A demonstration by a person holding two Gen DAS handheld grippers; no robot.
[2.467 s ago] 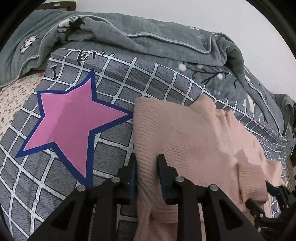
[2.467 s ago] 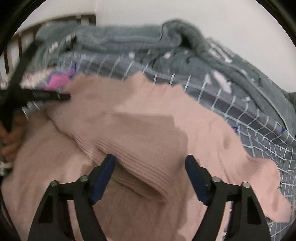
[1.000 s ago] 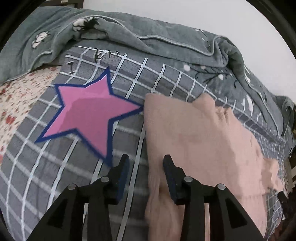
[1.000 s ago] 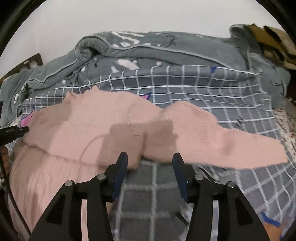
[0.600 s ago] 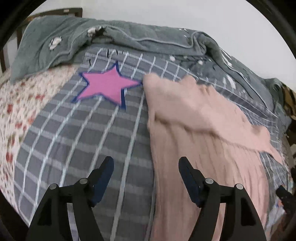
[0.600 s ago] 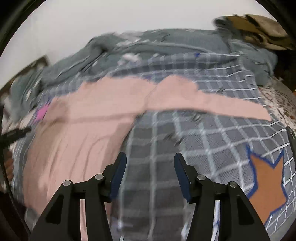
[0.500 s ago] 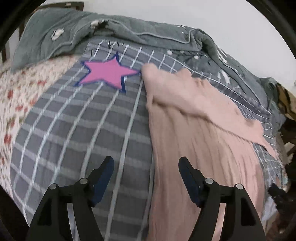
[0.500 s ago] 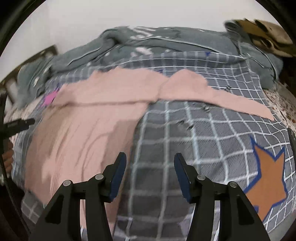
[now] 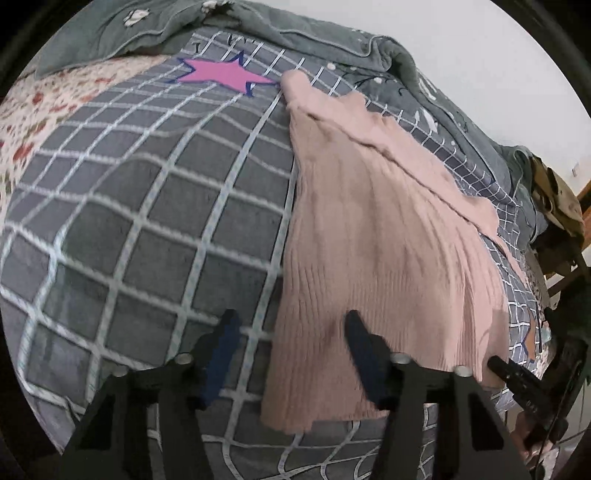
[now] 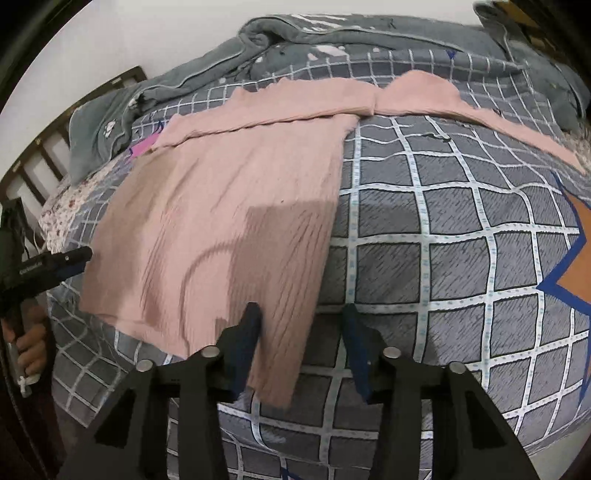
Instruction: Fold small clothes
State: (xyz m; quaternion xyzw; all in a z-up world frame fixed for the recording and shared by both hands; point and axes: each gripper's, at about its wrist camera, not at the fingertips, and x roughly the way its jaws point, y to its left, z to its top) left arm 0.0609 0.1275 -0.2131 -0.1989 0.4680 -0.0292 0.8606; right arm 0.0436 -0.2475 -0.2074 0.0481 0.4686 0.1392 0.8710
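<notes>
A pink ribbed sweater (image 9: 388, 236) (image 10: 236, 206) lies flat on the grey checked bedspread (image 9: 147, 221), its top edge folded down and one sleeve (image 10: 517, 122) trailing off to the right. My left gripper (image 9: 291, 332) hovers over the hem's left corner; its jaws are closing, with the corner between them and the pads clear of the knit. My right gripper (image 10: 301, 321) hovers over the hem's right corner, its jaws also closing around the cloth without pressing on it. Each gripper shows in the other's view: left gripper (image 10: 70, 258), right gripper (image 9: 509, 373).
A grey quilt (image 10: 332, 33) is bunched along the back of the bed. The bedspread has a pink star (image 9: 221, 74) and an orange star (image 10: 576, 266). A floral sheet (image 9: 44, 107) and a wooden headboard (image 10: 44, 147) lie at the left; brown clothes (image 9: 557, 199) sit far right.
Both grippers drew back from the sweater's folded top to its hem. The left let go of the sweater, opened wide, then narrowed; the right narrowed a little.
</notes>
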